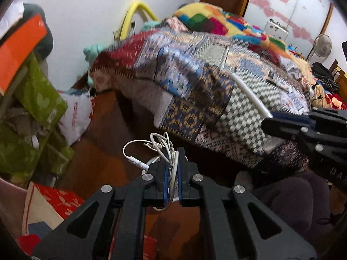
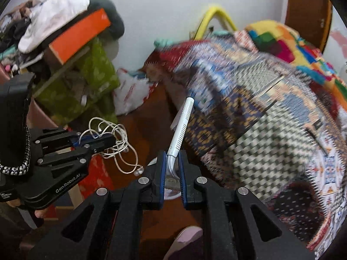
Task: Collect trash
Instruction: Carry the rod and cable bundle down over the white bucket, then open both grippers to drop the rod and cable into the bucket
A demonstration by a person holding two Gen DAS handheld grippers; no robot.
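Bed (image 1: pixel 216 91) under patchwork blanket (image 1: pixel 243 73) (bright block quilt (image 1: pixel 208 19) at far end).

Left hand-held gripper (image 1: pixel 173 153): black body, blue pads. Earphone cable (image 1: pixel 160 145): white. Right hand-held gripper (image 2: pixel 172 153): black body, blue pads. Ribbed stick (image 2: pixel 182 125): white. Bed cover (image 1: pixel 216 75): multicoloured patchwork with grey-and-white checks. Floor (image 1: pixel 104 151): brown. Fabric boxes (image 1: pixel 39 95): green with a pale leaf print.

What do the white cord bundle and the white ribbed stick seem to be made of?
White cord bundle: thin rubbery plastic cable, matte and slightly greyed; it loops limply and ends in small earbuds. White ribbed stick: probably hard plastic, smooth with moulded ridges; it keeps its shape while gripped at one end.
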